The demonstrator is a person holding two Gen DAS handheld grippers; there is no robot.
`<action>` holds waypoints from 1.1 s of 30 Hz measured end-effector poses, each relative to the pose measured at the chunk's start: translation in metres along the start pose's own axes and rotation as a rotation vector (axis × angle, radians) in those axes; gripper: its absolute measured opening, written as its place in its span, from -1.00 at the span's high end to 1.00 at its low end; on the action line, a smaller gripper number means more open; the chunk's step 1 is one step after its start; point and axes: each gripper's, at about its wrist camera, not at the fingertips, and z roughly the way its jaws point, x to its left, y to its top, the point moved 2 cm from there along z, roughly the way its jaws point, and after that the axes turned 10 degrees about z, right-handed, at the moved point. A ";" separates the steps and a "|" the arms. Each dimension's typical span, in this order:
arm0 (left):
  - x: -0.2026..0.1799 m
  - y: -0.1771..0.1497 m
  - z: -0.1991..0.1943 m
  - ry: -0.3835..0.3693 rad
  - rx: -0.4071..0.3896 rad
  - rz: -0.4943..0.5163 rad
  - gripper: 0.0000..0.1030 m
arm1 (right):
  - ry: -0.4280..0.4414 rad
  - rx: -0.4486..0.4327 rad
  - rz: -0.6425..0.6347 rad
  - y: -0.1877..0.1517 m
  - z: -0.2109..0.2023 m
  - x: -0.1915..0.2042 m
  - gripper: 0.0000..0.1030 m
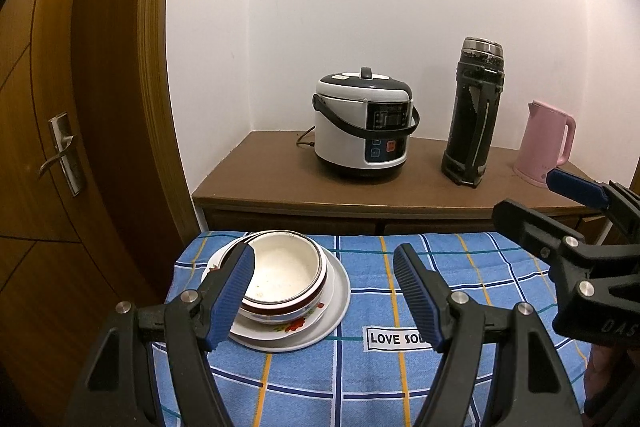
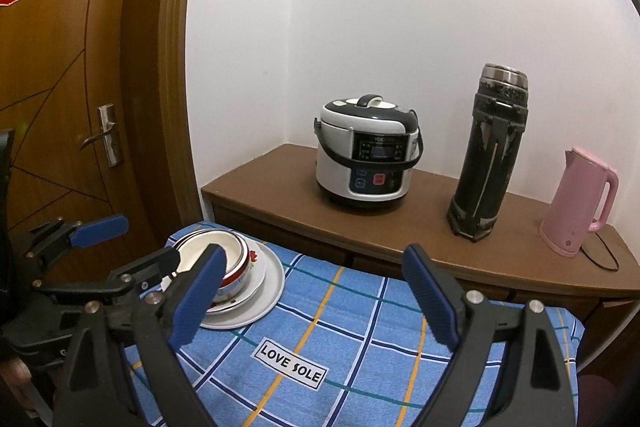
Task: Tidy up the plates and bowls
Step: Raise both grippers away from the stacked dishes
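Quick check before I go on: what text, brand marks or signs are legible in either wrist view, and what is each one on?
"LOVE SOLE": white label sewn on the blue plaid cloth.
"DAS": partial embossed letters on the right gripper body, cut off at the frame edge.
Rice cooker: brand line and panel text too small to read.
Door: red decoration with gold outline, partly cropped, unreadable.
Pink kettle: no legible marking.

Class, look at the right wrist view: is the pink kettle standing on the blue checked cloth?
No, the pink kettle stands on the brown wooden cabinet behind the blue checked cloth, beside the tall black flask.
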 end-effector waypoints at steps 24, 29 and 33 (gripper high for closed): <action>-0.004 -0.001 0.008 -0.036 0.037 0.007 -0.44 | -0.011 0.004 -0.009 0.001 0.001 -0.004 -0.79; -0.006 0.002 0.007 -0.034 0.033 0.012 -0.44 | -0.016 -0.004 -0.010 0.002 -0.003 -0.009 -0.79; -0.008 0.003 0.007 -0.028 0.028 0.016 -0.44 | -0.022 -0.006 -0.013 0.003 -0.004 -0.011 -0.79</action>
